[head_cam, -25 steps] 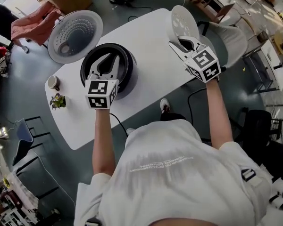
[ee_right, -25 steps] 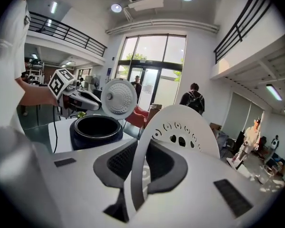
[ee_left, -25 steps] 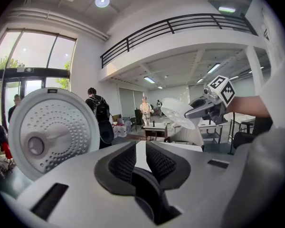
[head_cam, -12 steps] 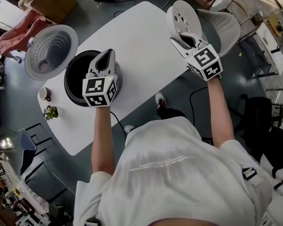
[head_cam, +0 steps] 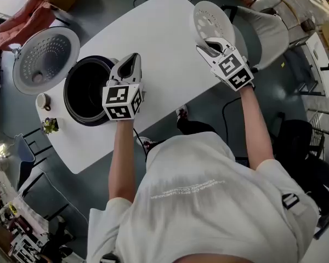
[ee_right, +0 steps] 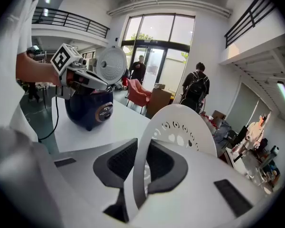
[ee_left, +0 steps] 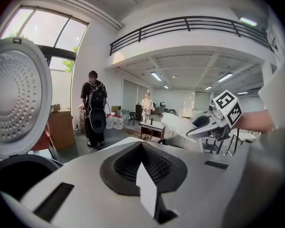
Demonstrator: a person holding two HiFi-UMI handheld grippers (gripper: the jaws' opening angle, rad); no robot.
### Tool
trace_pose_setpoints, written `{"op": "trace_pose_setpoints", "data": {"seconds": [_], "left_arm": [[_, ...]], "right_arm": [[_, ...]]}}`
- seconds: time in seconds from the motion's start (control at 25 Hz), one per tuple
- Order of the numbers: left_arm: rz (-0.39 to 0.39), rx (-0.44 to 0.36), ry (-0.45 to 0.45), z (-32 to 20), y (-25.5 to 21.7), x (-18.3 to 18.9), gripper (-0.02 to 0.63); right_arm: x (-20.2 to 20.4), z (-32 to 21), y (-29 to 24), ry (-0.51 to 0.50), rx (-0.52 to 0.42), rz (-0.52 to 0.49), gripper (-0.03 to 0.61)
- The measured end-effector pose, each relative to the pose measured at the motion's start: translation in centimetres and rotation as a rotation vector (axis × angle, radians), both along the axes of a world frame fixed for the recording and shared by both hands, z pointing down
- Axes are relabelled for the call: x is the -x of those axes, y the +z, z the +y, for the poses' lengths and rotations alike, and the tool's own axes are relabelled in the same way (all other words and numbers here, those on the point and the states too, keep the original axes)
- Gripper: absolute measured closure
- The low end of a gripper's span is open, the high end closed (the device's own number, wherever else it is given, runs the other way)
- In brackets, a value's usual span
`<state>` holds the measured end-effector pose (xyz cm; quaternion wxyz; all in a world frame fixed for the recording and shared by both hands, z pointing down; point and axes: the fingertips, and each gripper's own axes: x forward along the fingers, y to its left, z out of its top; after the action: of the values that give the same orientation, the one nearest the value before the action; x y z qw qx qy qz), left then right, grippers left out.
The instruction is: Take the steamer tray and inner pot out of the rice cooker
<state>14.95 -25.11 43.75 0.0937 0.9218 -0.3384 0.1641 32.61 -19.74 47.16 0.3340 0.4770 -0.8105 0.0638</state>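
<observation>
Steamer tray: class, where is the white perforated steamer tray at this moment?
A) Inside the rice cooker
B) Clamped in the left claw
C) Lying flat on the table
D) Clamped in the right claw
D: the right claw is shut on the rim of the steamer tray, which stands on edge between its pads.

The 2 arms stretch forward. The left gripper (head_cam: 133,59), just right of the rice cooker (head_cam: 71,109), has its jaws pressed together, empty. The right gripper (head_cam: 209,46), well right of the cooker, clamps the upright steamer tray (head_cam: 208,16) by its rim.
</observation>
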Motion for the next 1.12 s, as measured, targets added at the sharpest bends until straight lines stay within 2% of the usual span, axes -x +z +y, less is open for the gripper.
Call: {"op": "trace_pose_setpoints", "data": {"seconds": [0.4,0.56,1.12], "left_arm": [[-0.023,0.067,-0.093,-1.9,3.2,-0.7,0.598],[-0.03,0.089,-0.139,-2.3,4.3,-0.5,0.598],[-0.047,0.177,-0.194,-1.6,8.1,0.1,0.598]], "right_arm": [[0.7,-5.4,7.9,-0.184,0.144,0.067,0.503],[1.2,-7.1,11.0,-0.262,0.185,0.133,0.502],[4.0,-10.6,19.5,-0.464,0.238,0.318,0.495]]}}
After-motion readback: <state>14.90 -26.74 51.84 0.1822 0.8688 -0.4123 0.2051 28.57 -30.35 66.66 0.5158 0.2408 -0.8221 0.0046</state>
